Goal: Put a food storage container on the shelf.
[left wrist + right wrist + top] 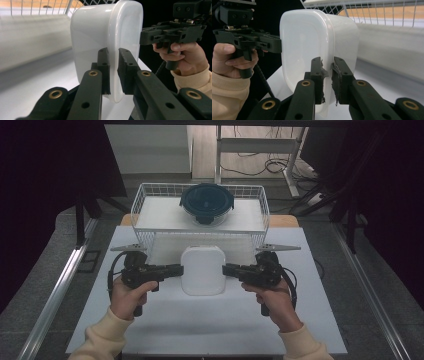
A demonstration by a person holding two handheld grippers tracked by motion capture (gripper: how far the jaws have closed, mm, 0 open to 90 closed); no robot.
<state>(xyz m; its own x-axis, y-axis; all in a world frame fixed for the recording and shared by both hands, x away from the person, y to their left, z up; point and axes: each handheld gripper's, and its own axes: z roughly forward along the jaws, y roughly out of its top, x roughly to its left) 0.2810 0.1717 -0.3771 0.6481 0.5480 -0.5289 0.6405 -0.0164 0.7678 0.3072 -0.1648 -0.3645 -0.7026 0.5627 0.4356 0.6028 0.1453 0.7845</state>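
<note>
White box, centre of the high view, carried between two tools. The left gripper and right gripper each pinch the rim of its lid from opposite sides, so the load hangs level above the table. Behind, at upper centre, a wire basket holds a dark-lidded bowl, with room beside it, probably the box's destination.

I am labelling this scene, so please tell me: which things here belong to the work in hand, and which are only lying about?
In the work:
- white container, held by its rim from both sides
- left hand-held gripper, shut on it
- right hand-held gripper, shut on it

Lying about:
- wire basket
- round dark-lidded container inside it
</note>
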